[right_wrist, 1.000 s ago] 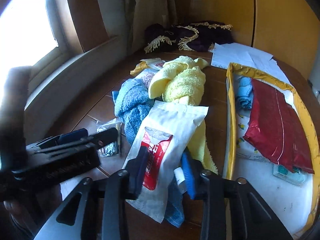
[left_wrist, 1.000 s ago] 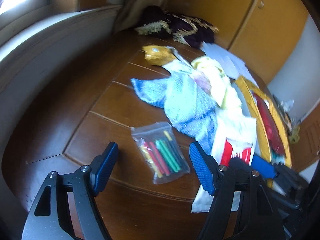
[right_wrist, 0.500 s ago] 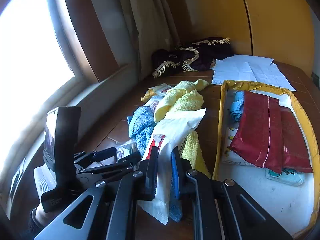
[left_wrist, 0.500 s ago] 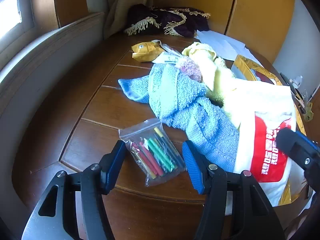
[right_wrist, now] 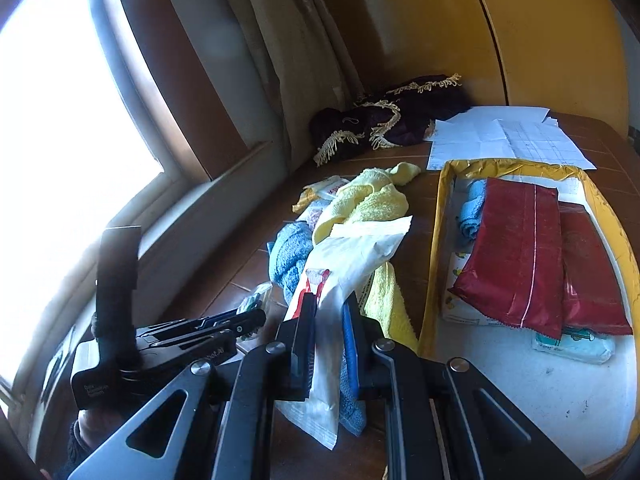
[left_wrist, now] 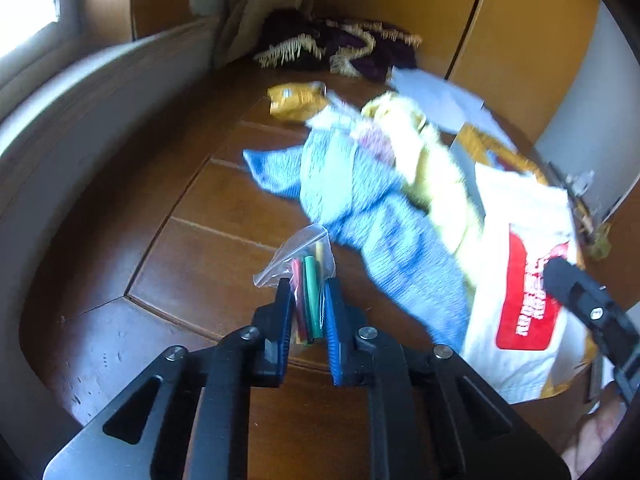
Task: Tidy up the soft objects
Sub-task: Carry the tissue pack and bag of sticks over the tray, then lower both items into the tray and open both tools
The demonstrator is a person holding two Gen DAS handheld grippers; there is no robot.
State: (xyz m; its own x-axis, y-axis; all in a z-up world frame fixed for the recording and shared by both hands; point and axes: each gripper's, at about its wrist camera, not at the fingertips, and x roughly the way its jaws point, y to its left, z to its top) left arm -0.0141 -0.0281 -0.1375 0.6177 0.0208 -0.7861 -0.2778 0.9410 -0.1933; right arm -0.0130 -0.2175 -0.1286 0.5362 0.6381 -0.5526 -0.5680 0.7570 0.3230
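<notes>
Soft objects lie heaped along the middle of the wooden table (left_wrist: 192, 264): a blue towel (left_wrist: 360, 208) tangled with a yellow towel (right_wrist: 372, 200), and over them the white pouch (right_wrist: 360, 248) with its red label. We have our right gripper (right_wrist: 326, 340) pinched on the near end of that pouch, jaws pressed against it from both sides, so its near end is raised while its far end rests on the yellow towel; a fold of blue cloth hangs beside it at the jaws, and we cannot tell whether that is caught too. Our left gripper (left_wrist: 306, 308) is pressed together on the clear zip bag (left_wrist: 304, 264) of coloured sticks, gripping it by its near part so the sealed top stands up free, near the table's near-left edge. We judge both grips are taken at an end because these limp packets fold otherwise. At the right edge sits the yellow-rimmed tray (right_wrist: 434, 240), already carrying a red packet (right_wrist: 516, 256), a rolled blue cloth (right_wrist: 472, 212) and a pale packet (right_wrist: 572, 346); that looks like the sorting place, and its near part is bare. A dark fringed cloth (right_wrist: 392, 120) and papers (right_wrist: 500, 136) occupy the far corner.
</notes>
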